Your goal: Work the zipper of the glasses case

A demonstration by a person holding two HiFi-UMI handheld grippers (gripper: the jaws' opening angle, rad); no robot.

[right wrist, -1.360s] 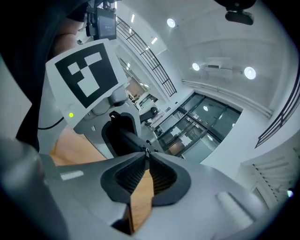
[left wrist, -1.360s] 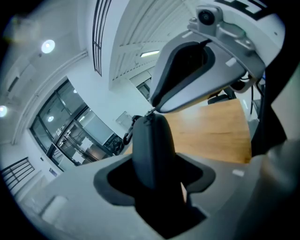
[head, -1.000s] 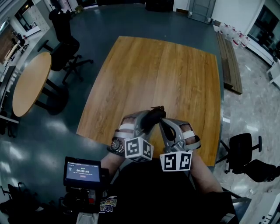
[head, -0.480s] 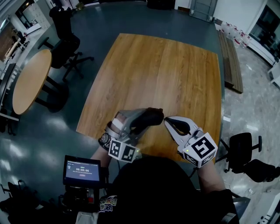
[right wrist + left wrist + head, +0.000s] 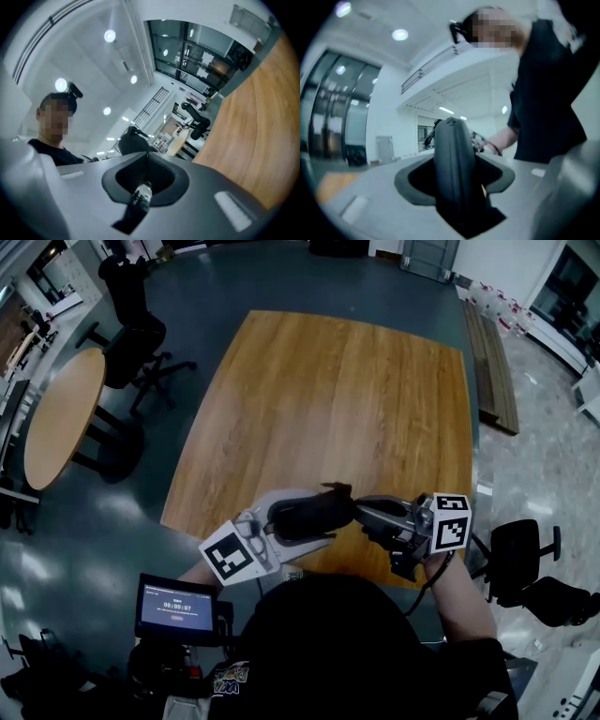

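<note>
Desk [image 5: 356,399] sits beneath the black glasses case [image 5: 309,514], held above its near edge with the left claw [image 5: 453,187] clamped around it and the right claw [image 5: 361,512] pinched shut on the zipper pull [image 5: 141,193].

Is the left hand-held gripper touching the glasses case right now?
Touching. The left gripper view shows the dark glasses case wedged upright between the jaws of the left hand-held gripper, which press against its sides.

office space: swivel chair [image 5: 133,348], round table [image 5: 61,418], wooden table [image 5: 347,399], glass partitions [image 5: 206,47].
</note>
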